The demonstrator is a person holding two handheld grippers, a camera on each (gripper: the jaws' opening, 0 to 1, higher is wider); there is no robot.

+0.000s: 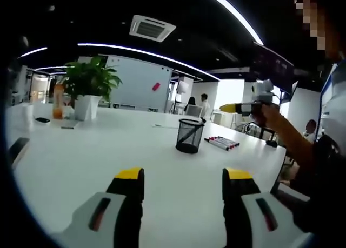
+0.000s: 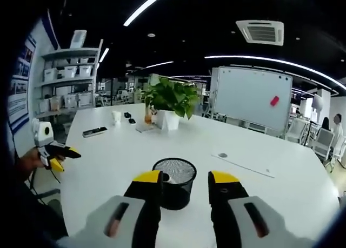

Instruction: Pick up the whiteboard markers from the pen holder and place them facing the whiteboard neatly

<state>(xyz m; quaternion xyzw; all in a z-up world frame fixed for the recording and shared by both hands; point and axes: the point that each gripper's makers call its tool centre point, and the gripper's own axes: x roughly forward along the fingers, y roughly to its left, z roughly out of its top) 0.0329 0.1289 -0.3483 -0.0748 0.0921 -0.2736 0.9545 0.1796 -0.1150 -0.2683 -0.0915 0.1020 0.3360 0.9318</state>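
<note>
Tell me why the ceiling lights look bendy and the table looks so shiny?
Left gripper view: the fisheye lens curves the long white ceiling light strips; the glossy white table reflects their glow. Right gripper view: strips bow likewise, and the black mesh pen holder stays sharp while the edges darken.

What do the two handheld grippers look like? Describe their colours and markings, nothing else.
The left gripper and the right gripper match: black jaws capped with yellow tips, set on light grey bodies that each carry a dark slot with a reddish mark. In the left gripper view, the right gripper is held by a hand, and a dark sleeve shows lower right.
</note>
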